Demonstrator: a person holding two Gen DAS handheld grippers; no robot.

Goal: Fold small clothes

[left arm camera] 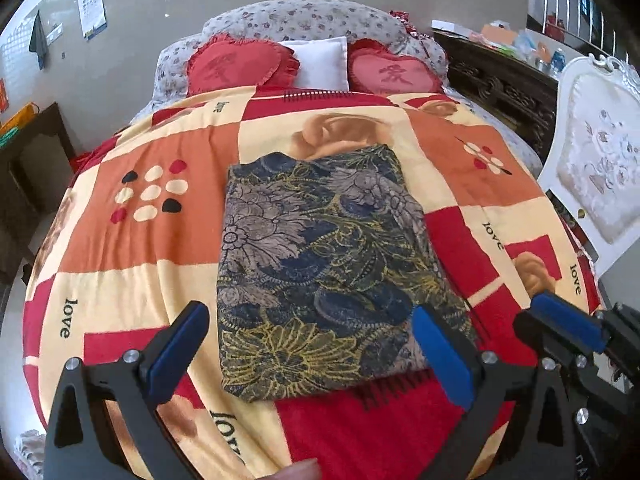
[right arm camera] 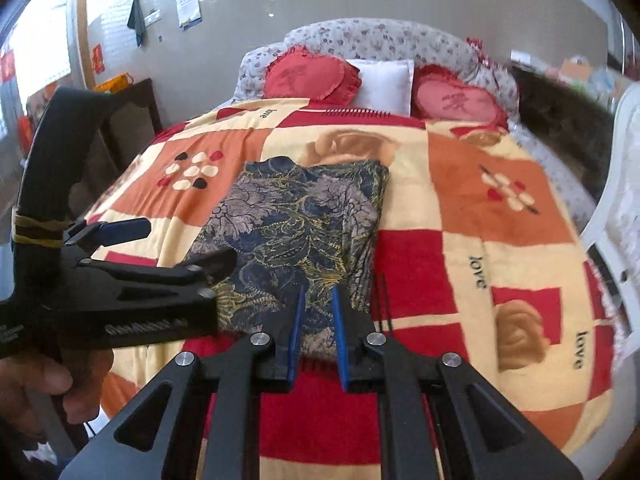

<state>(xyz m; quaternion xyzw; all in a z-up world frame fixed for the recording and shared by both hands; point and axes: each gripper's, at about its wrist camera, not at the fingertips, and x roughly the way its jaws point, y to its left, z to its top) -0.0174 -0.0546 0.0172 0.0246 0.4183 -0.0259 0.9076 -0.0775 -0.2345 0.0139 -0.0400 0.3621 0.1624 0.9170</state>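
A folded dark floral garment (left arm camera: 320,264) is laid flat near the middle of a red, orange and cream blanket (left arm camera: 132,240) that covers the bed. The left gripper (left arm camera: 316,348) is held above the garment's near edge with its blue pads spread wide, and nothing is gripped. The right gripper (right arm camera: 317,332) is held low at the same near edge, its fingers parted only narrowly, and nothing is caught between them. Two red heart cushions (left arm camera: 240,66) and a white pillow (left arm camera: 320,60) are seen at the head of the bed
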